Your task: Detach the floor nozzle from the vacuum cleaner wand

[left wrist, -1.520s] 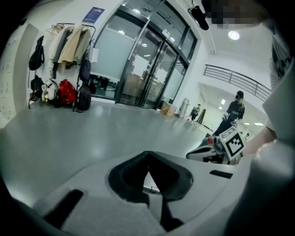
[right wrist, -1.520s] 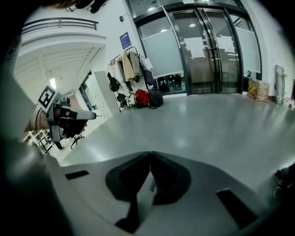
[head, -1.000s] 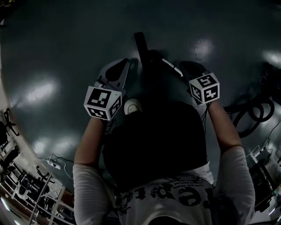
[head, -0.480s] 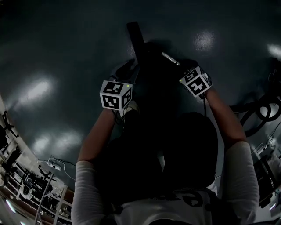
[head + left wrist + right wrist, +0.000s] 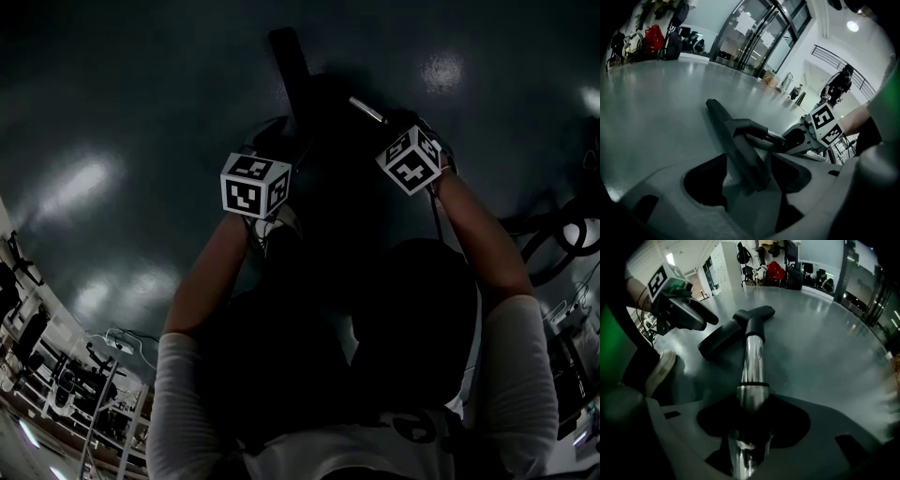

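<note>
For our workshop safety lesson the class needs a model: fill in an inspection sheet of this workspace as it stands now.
Surface: glossy grey floor, light reflections.
Job's things: floor nozzle lying flat, joined to the chrome wand.
Clutter: a light shoe near the nozzle.
Grippers: both have just been opening; left claw open with the nozzle's end between its jaws, right claw open round the wand.
Cables: cable loops on the floor at the right.
Surroundings: bags along a far wall, glass doors.

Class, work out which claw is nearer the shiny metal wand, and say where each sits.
Right. The right claw straddles the wand, its jaws just opened either side. The left claw, jaws also just opening, sits at the black floor nozzle, whose end lies between them.
</note>
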Tool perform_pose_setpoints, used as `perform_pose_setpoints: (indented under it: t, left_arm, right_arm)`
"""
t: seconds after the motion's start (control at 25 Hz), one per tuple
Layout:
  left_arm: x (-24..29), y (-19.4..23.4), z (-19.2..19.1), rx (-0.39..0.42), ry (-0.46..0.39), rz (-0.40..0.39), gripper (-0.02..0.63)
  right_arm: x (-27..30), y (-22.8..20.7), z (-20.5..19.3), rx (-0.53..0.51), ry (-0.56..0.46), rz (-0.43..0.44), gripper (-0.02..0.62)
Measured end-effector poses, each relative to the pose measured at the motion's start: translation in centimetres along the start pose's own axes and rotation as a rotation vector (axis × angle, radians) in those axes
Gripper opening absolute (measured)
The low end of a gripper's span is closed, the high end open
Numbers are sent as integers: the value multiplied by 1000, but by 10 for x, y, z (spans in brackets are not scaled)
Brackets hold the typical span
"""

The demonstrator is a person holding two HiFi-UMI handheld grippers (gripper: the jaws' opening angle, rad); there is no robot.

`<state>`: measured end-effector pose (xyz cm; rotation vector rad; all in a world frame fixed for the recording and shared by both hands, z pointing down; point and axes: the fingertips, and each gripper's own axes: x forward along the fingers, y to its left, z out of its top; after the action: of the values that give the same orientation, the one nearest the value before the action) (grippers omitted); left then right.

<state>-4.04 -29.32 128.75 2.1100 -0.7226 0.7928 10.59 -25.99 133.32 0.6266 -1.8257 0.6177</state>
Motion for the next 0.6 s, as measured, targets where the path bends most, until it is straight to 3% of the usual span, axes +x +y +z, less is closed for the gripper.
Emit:
perform_pose_setpoints:
  t: [0.08,0.16,0.32,0.44,0.6]
  left_arm:
    - [9,-1,-6,-25,11,-17,362]
    - [18,-3,-13,-45,27,-35,413]
    - [26,-6,-8,-62,21,-76,423]
    - [24,-20,6,-48,25,-160,422]
    - [12,-48,42,-61,-54,-259,420]
  right_arm:
    - [-1,0,0,12,-58,4,184]
    - [-2,0,-1,19,-103,5,184]
    - [-21,2,8,4,-157,-1,184]
    - [-52,6,19,-9,-209,-15,184]
    - [-86,8,28,-19,-253,-27,184]
